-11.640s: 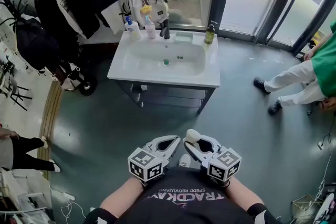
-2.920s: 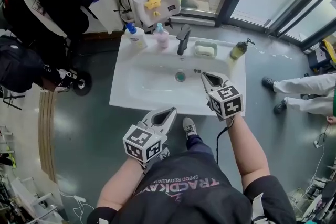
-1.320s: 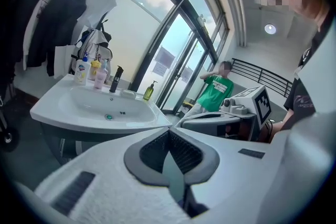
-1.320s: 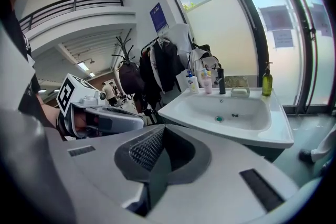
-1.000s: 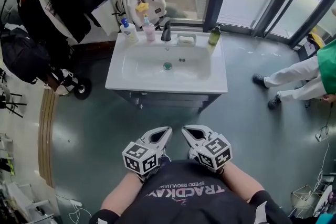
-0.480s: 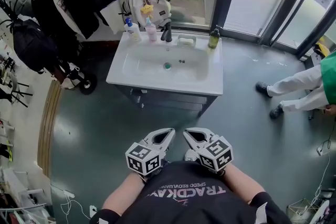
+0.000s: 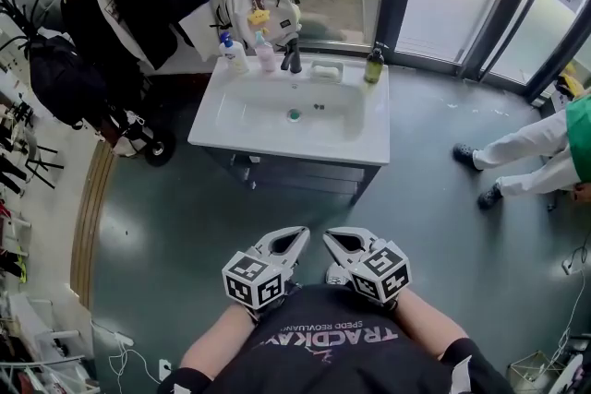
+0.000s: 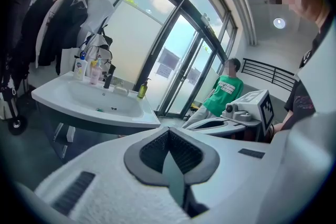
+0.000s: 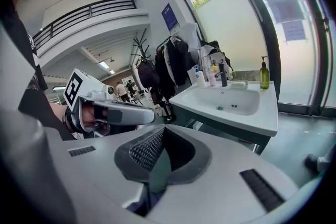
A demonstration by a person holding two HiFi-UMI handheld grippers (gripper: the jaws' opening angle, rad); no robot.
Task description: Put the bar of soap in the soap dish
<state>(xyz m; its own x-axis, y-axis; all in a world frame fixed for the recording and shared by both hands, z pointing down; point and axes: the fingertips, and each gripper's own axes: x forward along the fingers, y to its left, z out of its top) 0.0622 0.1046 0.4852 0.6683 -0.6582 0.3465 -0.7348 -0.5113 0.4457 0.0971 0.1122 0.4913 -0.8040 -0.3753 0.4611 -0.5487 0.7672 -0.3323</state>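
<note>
The job looks done, with the bar of soap [image 7: 325, 67] lying in the soap dish [image 7: 338, 74] on the twelve o'clock rim of the sink [image 7: 277, 139], while the left gripper [image 7: 298, 236] and right gripper [image 7: 331, 238], both pinched shut and empty, sit side by side at the person's chest, well apart from it.

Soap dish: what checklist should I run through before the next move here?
1. Bar of soap lies in the soap dish: ok.
2. Soap sits flat in it: cannot tell, too small.
3. Left tool shut and empty: ok.
4. Right tool shut and empty: ok.
5. Both tools well back from the sink: ok.
6. Bystander off to the sink's side: ok.
</note>
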